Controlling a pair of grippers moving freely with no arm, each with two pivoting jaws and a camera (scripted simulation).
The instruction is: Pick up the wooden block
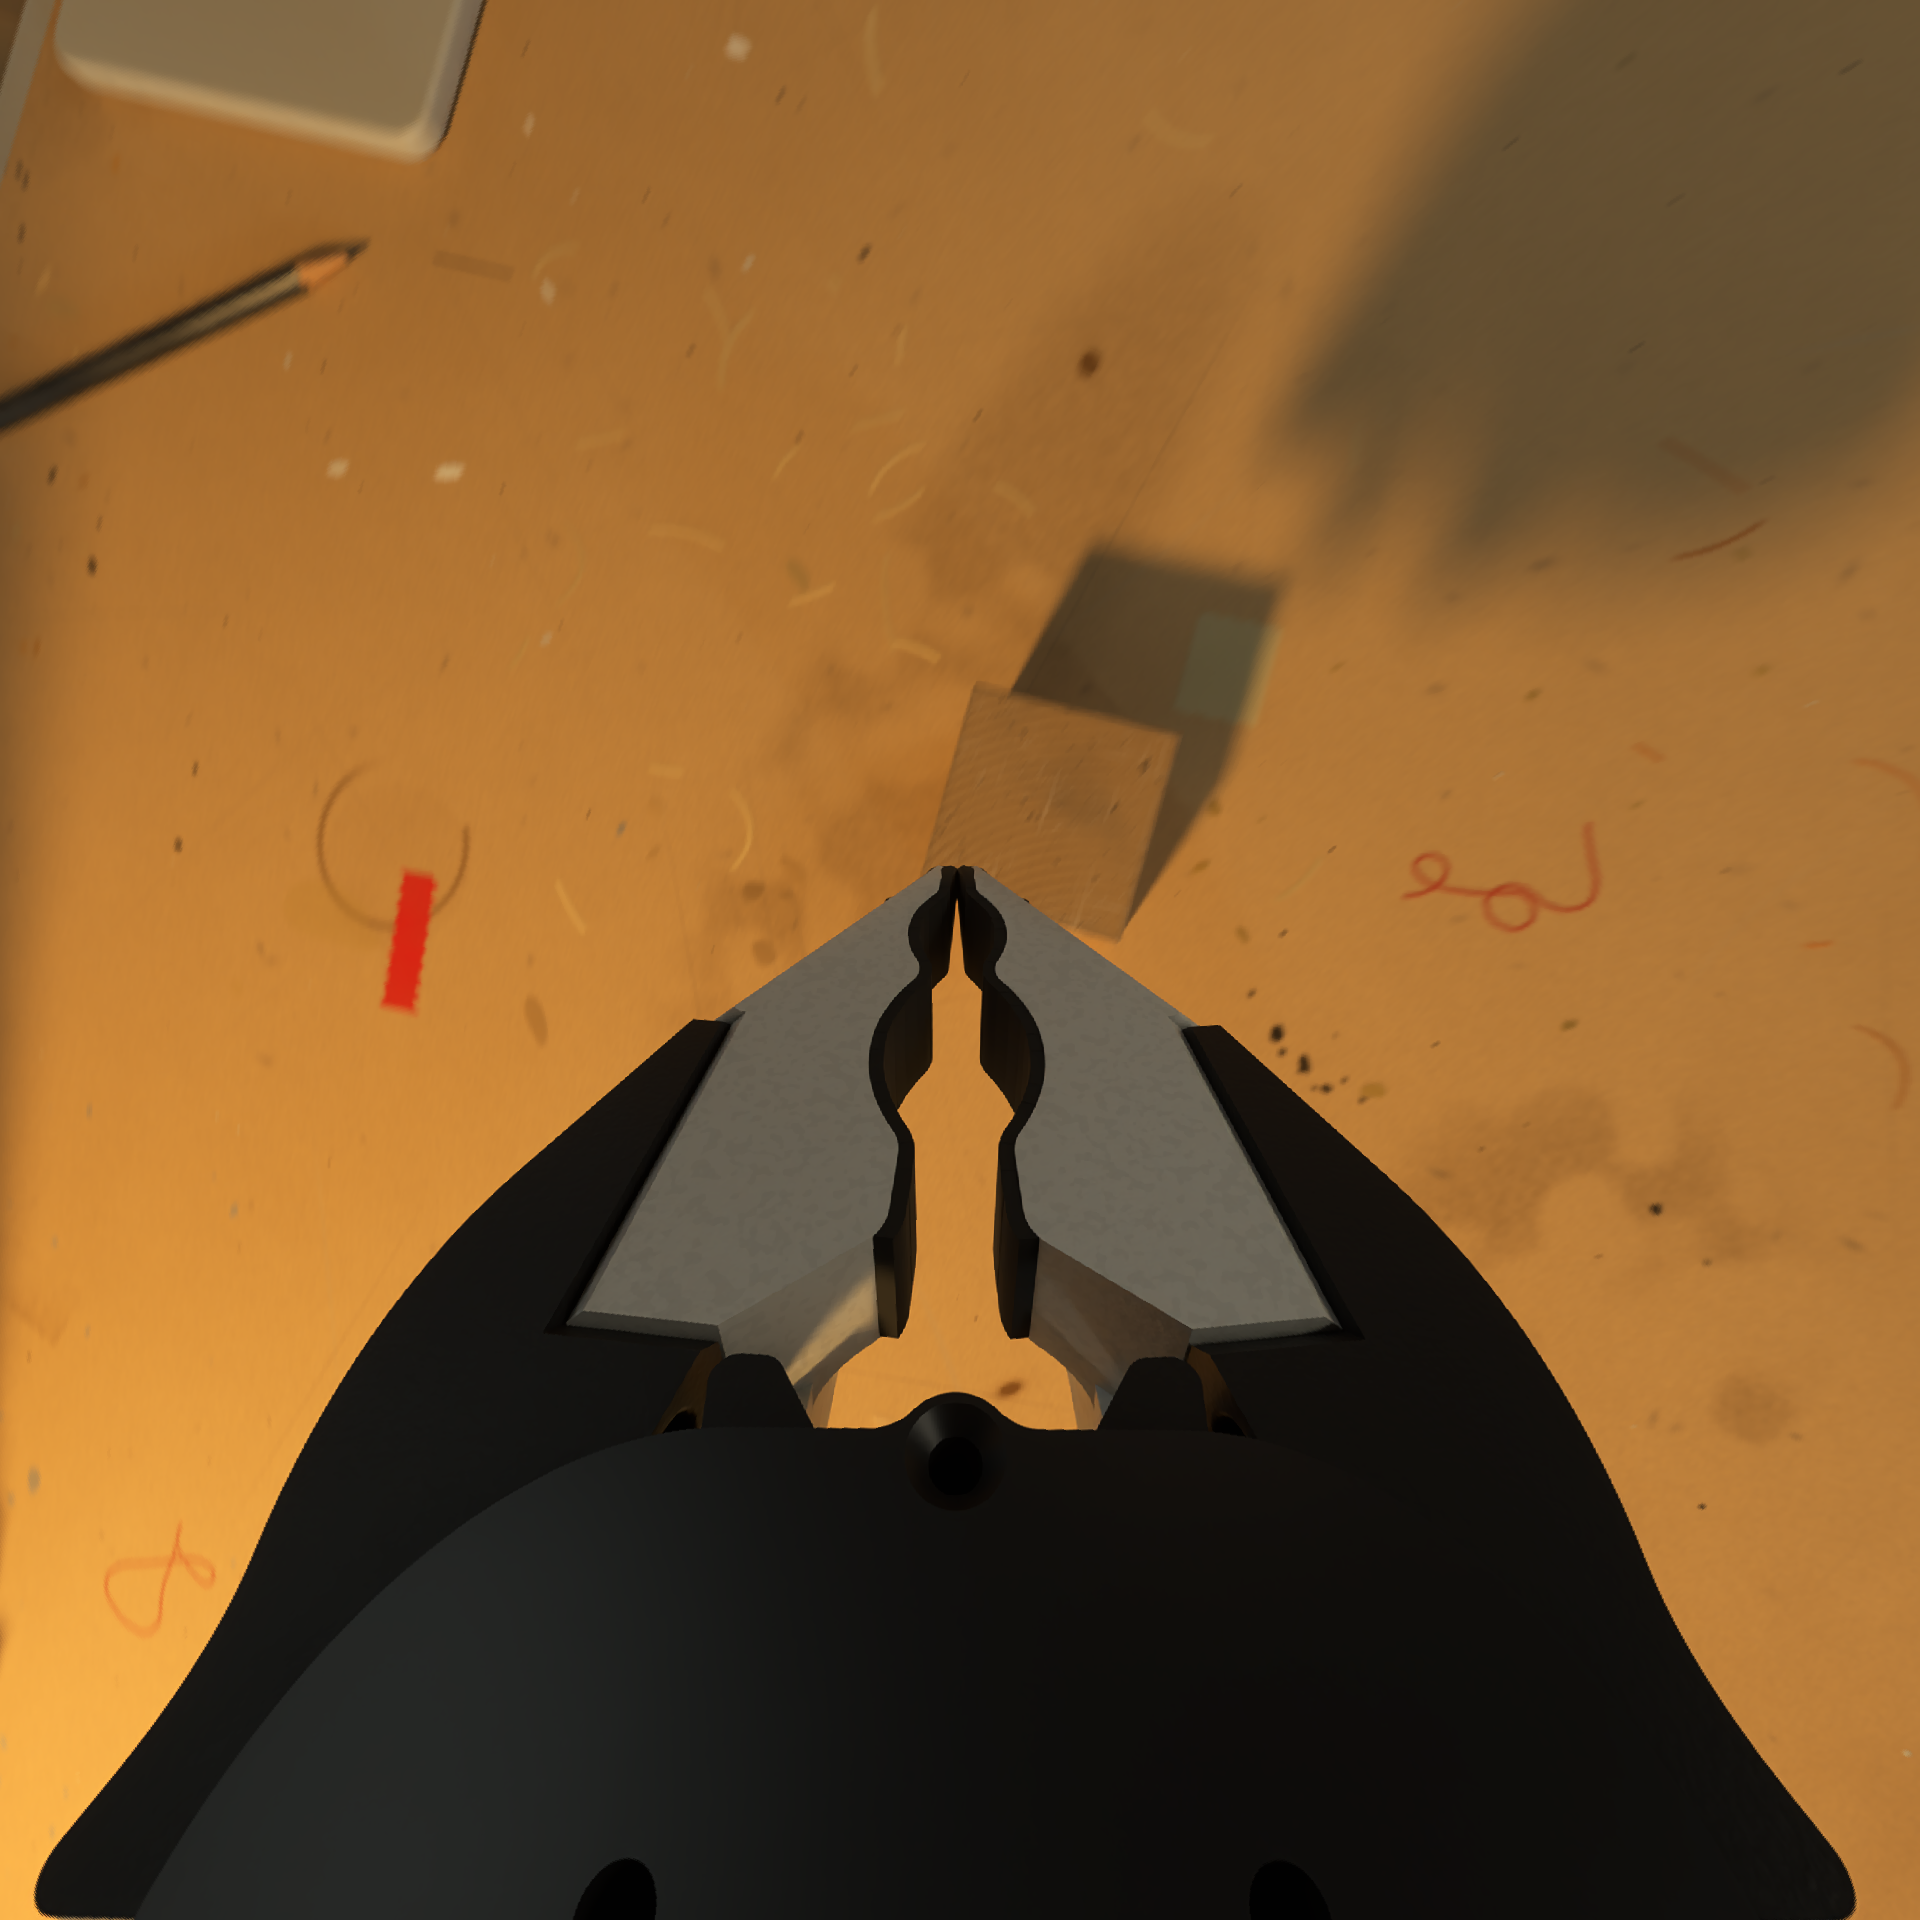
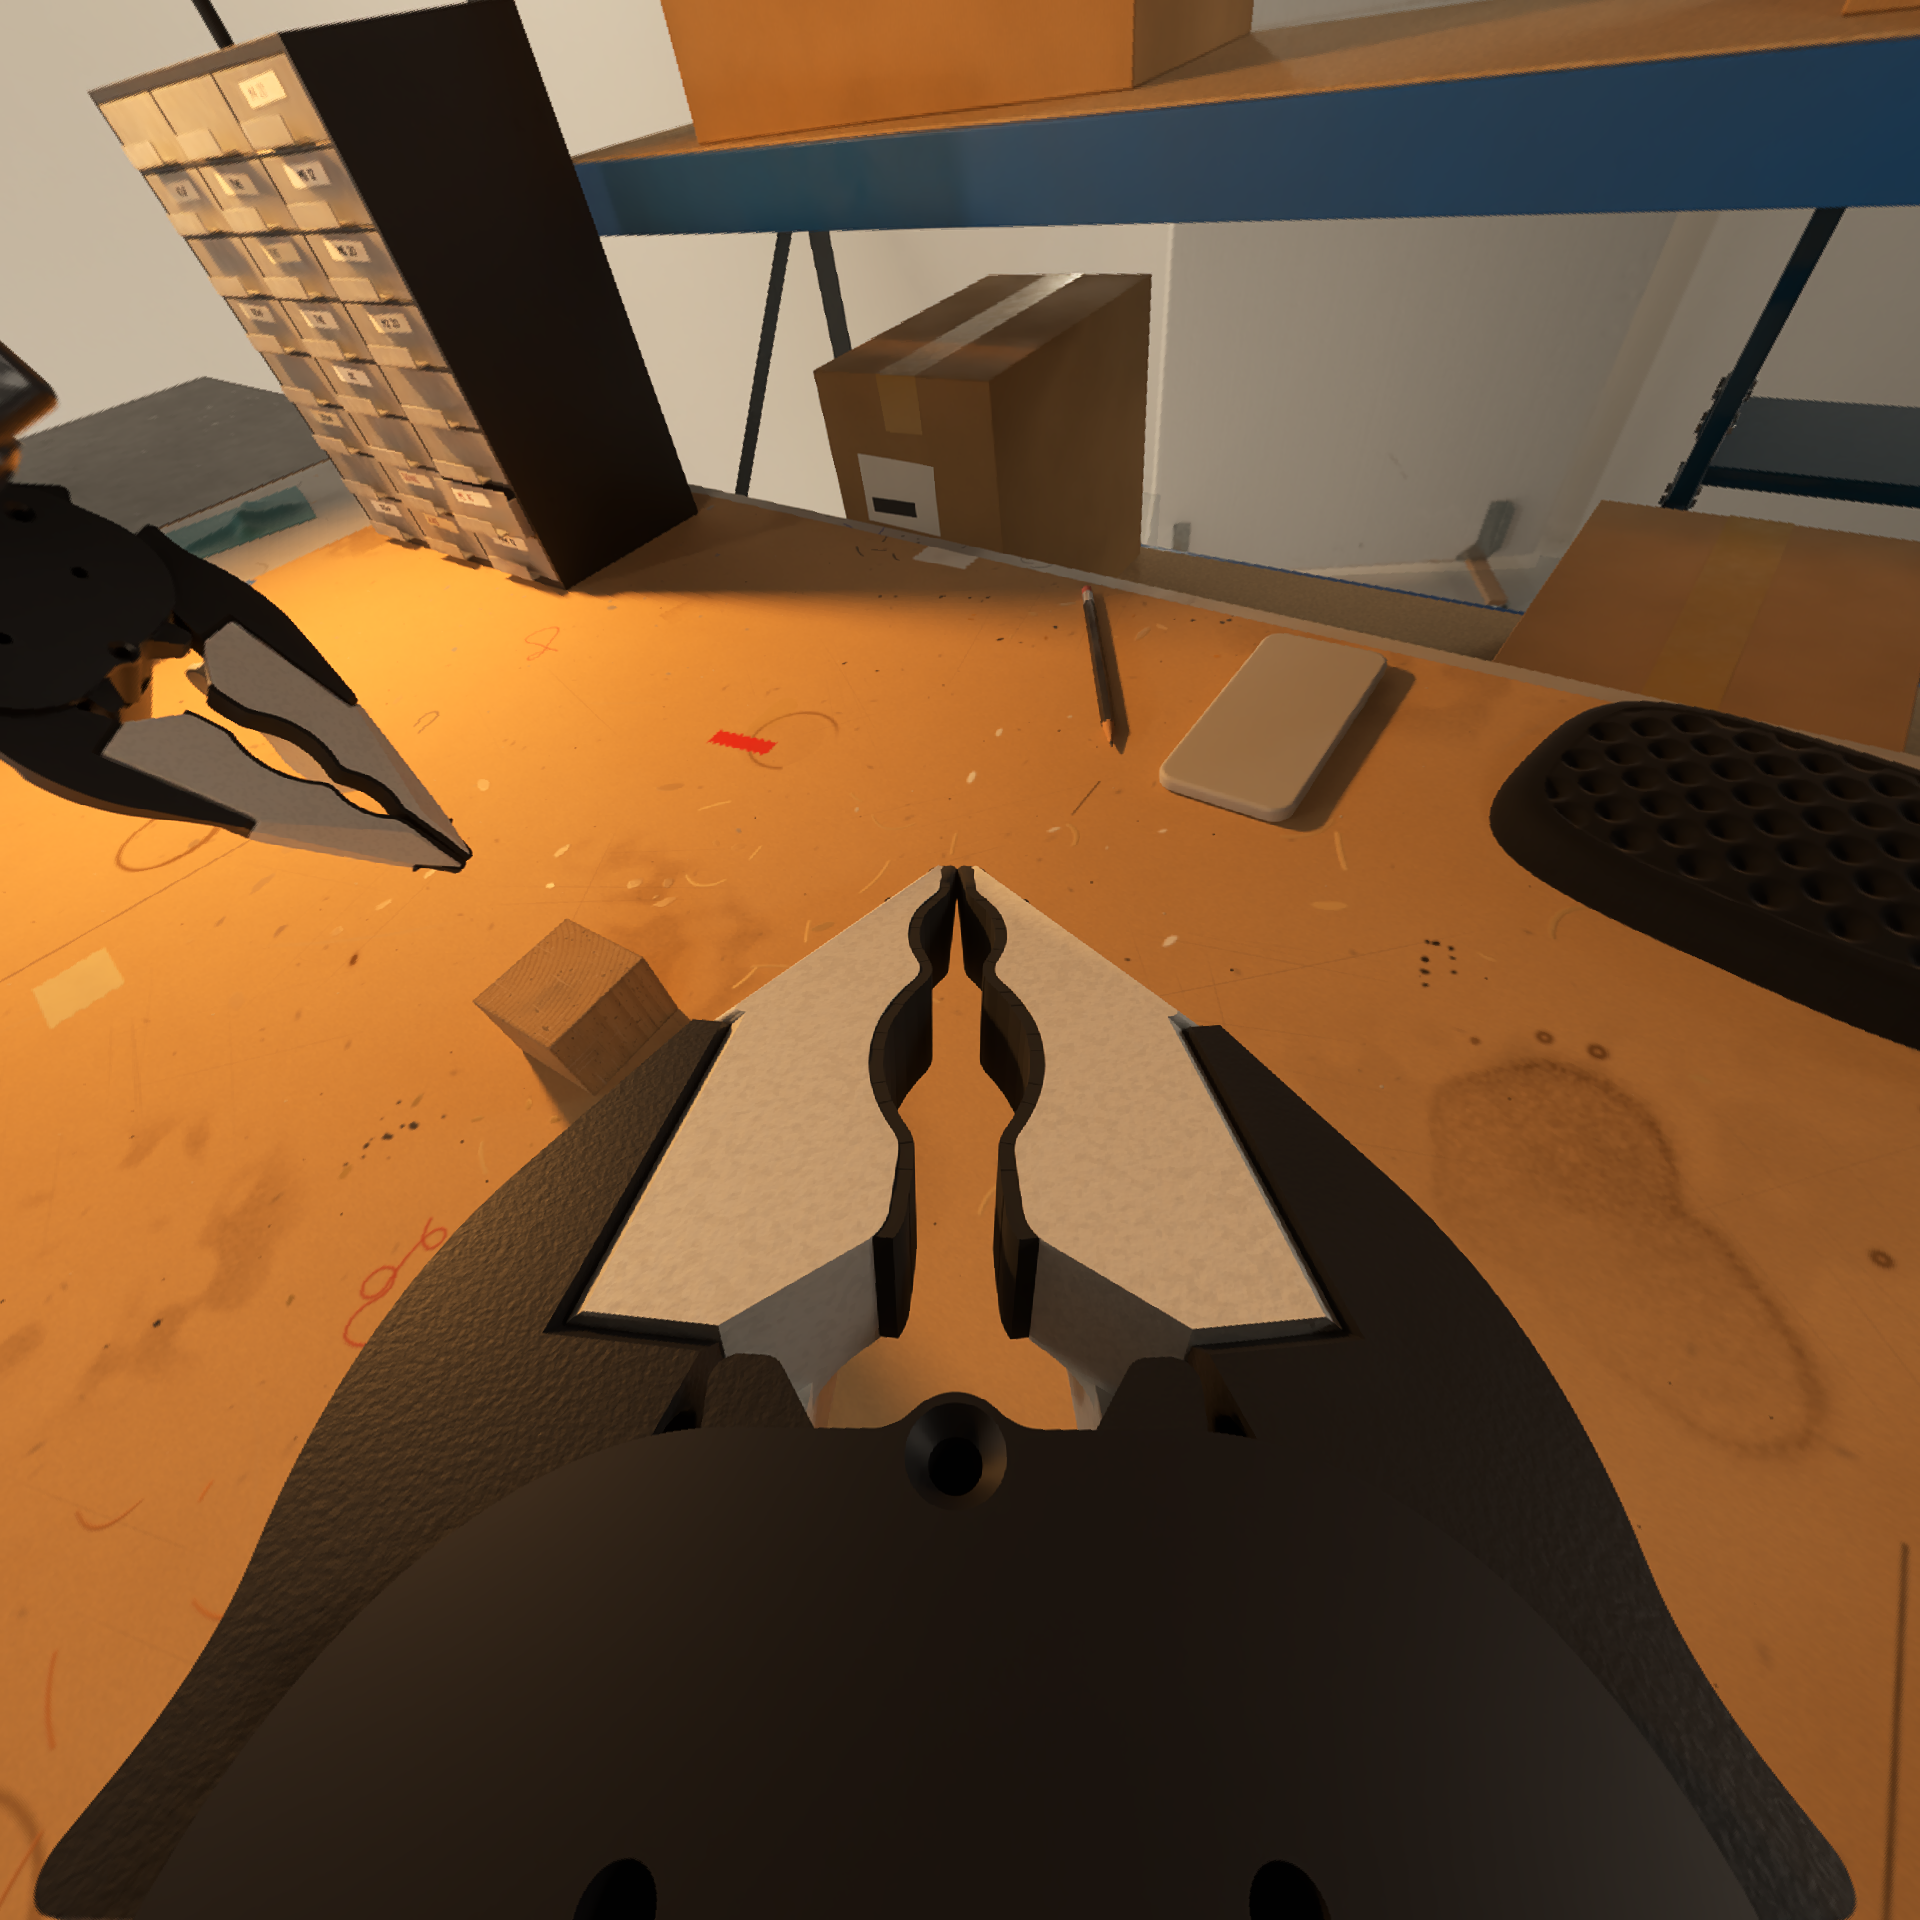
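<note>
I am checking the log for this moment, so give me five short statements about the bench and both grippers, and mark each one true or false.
1. The left gripper is shut and holds nothing. True.
2. The wooden block is lifted off the bench. False: it sits on the bench, and neither gripper touches it.
3. The right gripper is wide open. False: its fingertips meet.
4. A pencil lies beside a tan flat slab at the far side of the bench. True.
5. The small drawer cabinet lies flat on its back. False: it stands upright at the back of the bench.
</note>
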